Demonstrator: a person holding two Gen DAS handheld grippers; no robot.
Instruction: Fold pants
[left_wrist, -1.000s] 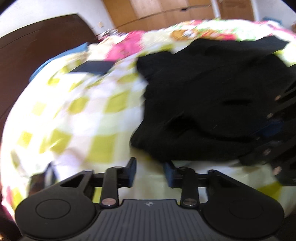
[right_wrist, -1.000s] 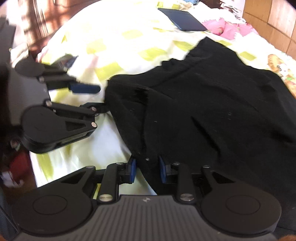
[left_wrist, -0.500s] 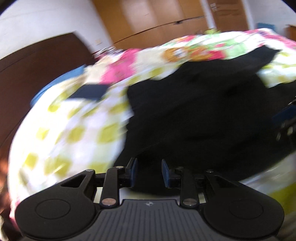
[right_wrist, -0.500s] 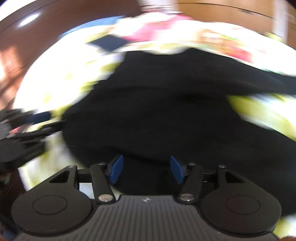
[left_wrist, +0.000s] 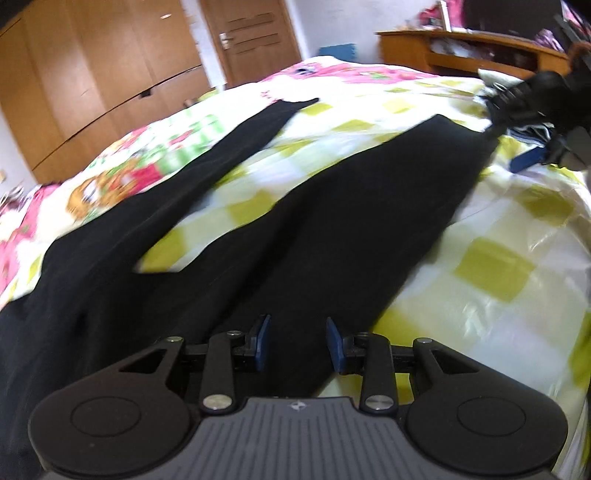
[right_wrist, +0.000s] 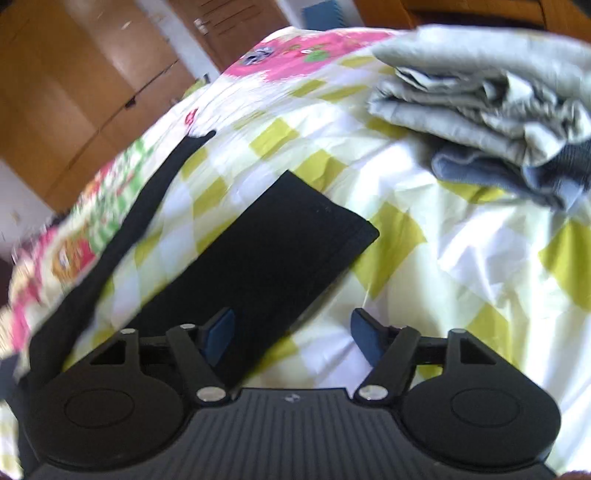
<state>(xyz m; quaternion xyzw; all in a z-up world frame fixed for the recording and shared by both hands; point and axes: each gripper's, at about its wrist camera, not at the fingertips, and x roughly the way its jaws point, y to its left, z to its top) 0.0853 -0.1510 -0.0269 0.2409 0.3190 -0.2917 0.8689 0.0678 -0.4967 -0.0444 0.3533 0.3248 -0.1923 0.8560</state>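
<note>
Hand-held grippers (left_wrist: 297, 343) (right_wrist: 290, 334) opened; pants (left_wrist: 332, 221) now spread.

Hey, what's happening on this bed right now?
A person with a gripper in each hand is folding black pants, now spread on the checked bedspread with both legs apart. The left gripper is open over the pants. The right gripper, jaws just opened, is empty by one leg's hem. Folded grey clothes lie beyond.
</note>
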